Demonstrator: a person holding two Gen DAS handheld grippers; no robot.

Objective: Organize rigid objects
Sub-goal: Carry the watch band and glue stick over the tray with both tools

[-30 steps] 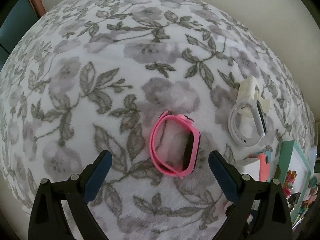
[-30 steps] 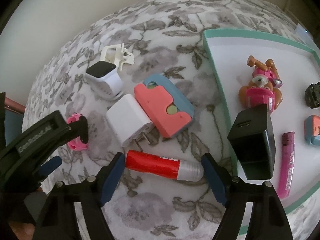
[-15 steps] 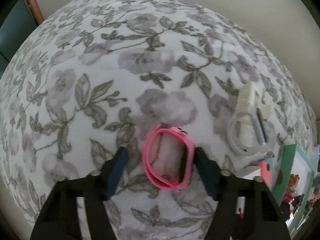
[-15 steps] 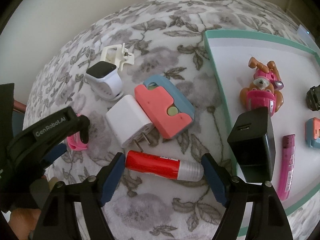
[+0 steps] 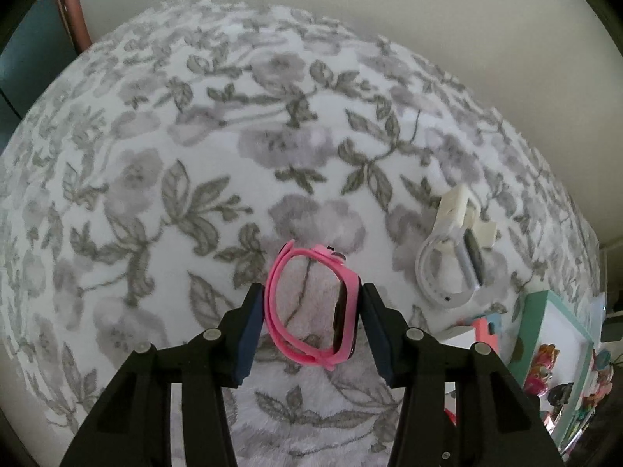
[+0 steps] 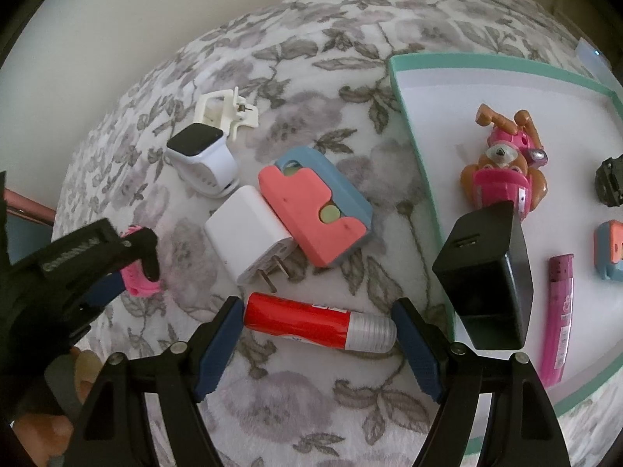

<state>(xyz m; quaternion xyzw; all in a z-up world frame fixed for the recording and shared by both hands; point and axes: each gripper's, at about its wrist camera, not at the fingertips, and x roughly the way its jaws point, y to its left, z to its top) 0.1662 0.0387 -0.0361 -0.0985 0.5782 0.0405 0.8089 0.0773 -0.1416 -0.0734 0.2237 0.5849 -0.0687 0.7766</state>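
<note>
Soft dim daylight, faint shadows (fisheye-bent, dark-cornered edges).

A pink watch (image 5: 311, 307), a red glue stick (image 6: 317, 325) and a teal-rimmed tray (image 6: 424, 179) are seen on a grey-flowered white blanket (image 5: 194, 155).

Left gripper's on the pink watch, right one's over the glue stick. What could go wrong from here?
1. The left gripper has just been closing on the pink watch; its pads squeeze a soft looped band, which may flex and slip out when lifted.
2. The right gripper brackets the glue stick end to end; closing that way could pop the round stick out sideways.
3. The black charger straddles the tray rim and could tip if bumped.
</note>
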